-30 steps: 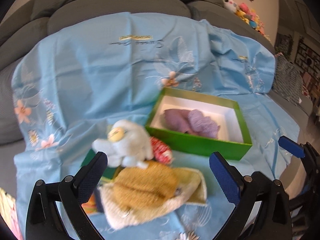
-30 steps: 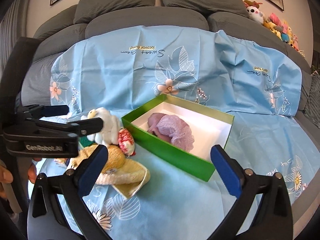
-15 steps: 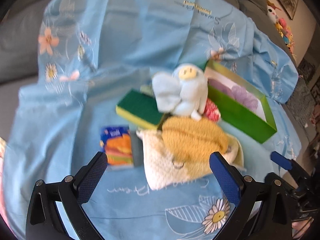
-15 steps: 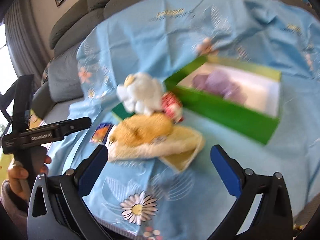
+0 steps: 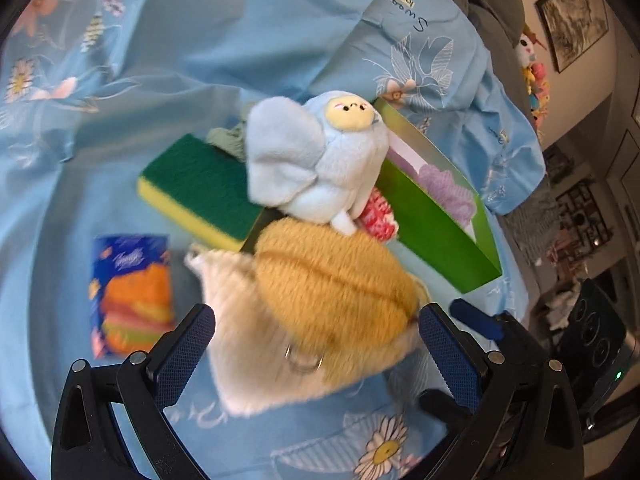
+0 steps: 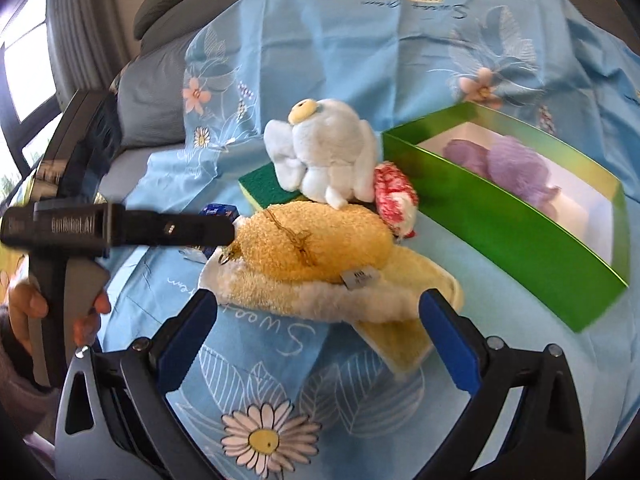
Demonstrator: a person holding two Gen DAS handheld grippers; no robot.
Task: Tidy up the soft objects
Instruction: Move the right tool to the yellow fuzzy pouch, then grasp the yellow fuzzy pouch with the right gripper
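Both pairs of jaws stand released and hold nothing. The left gripper (image 5: pixel 314 332) has the yellow plush slipper (image 5: pixel 332 292) lying between and just ahead of its blue fingers (image 5: pixel 182 346), its cream fleece edge spilling toward the camera with a small metal ring on it. Beyond the slipper, straight ahead of the left jaws, a pale blue plush toy (image 5: pixel 316 160) sits on the pile, touching the slipper's far side; a green and yellow sponge (image 5: pixel 200 188) lies to the left of the toy, and a small red and white soft item (image 5: pixel 378 218) is wedged to its right. A tissue packet (image 5: pixel 130 292) rests flat on the blue floral sheet (image 5: pixel 192 40), left of the left finger and apart from the slipper. Ahead and to the right stands the green box (image 5: pixel 436 232), open, with a purple knit item (image 5: pixel 448 188) inside. The right gripper (image 6: pixel 318 326) faces the same slipper from another side, the box ahead to the right of its jaws; a hand (image 6: pixel 24 312) grips the other tool's handle at far left.
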